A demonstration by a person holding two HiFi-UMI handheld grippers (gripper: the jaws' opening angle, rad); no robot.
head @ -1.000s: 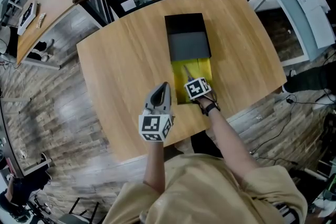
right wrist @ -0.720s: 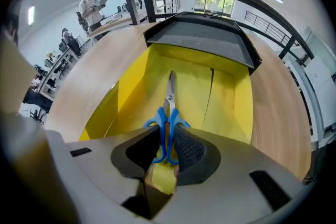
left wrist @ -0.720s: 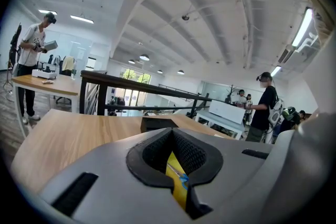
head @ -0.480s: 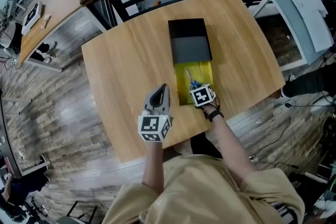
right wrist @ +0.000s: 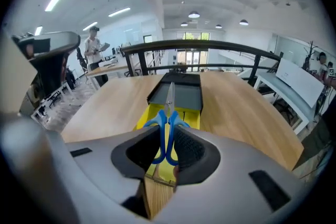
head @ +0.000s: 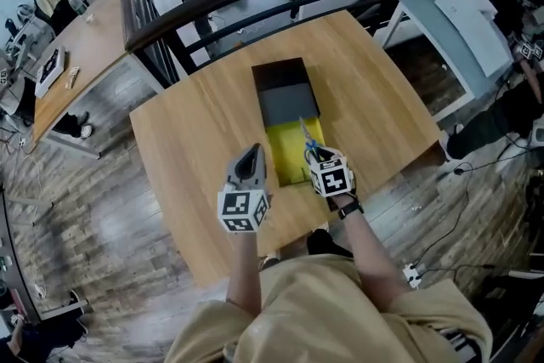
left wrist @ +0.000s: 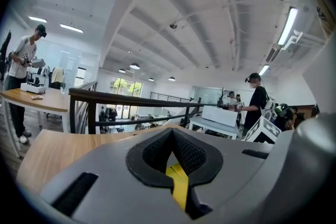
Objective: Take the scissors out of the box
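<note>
**Inspection note: scissors gripped by right claw above the open box**

The right claw (head: 314, 157) was clamped on the blue handles of the scissors (head: 306, 142). In the right gripper view both pads pressed against the handle loops (right wrist: 167, 136). The blades were together and pointed away from the person, toward the far end of the box.

The box (head: 283, 155) lay near the middle of the wooden surface (head: 195, 132). Its near section was open and yellow inside, and a dark cover (head: 287, 102) lay over the far section. The scissors hung in the claw over the right side of the yellow section. Their tip (right wrist: 169, 93) reached across the edge of the dark cover in the right gripper view. I could not tell whether they stood wholly clear of the box walls.

The left claw (head: 252, 157) was held just beside the box on its left, above the surface. Its jaws were together with nothing between them (left wrist: 171, 135). It did not touch the box.
</note>
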